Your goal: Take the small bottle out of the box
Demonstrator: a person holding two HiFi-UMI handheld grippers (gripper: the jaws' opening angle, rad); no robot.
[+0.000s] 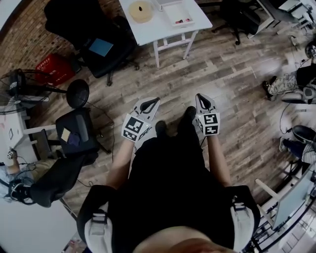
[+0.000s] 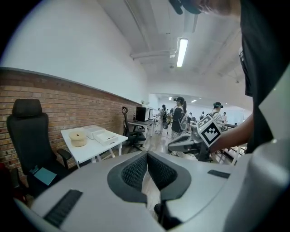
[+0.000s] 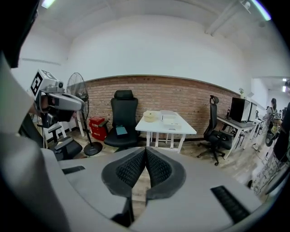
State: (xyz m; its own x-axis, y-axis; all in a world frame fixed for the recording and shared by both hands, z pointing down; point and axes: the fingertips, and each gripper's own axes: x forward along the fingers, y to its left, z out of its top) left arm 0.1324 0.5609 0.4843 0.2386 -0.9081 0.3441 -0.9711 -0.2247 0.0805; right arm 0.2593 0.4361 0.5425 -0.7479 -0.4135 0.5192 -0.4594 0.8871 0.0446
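I stand on the wooden floor, well short of the white table (image 1: pixel 148 30). On it lies a shallow white box (image 1: pixel 178 14) with something small and red inside; no bottle is discernible. A second white box (image 1: pixel 166 3) and a round beige object (image 1: pixel 141 11) sit beside it. My left gripper (image 1: pixel 156 100) and right gripper (image 1: pixel 200 97) are held side by side at waist height, pointing toward the table. Both are shut and hold nothing. In the left gripper view the pads (image 2: pixel 136 170) meet; the table (image 2: pixel 90 148) is far off. The right gripper view shows the same box (image 3: pixel 171 120).
A black office chair (image 1: pixel 94 34) with a blue notebook stands left of the table, with a red crate (image 1: pixel 53 68) and a floor fan (image 1: pixel 74 93) nearby. Another dark chair (image 1: pixel 76 132) is at my left. People and desks (image 2: pixel 181 113) occupy the room's right side.
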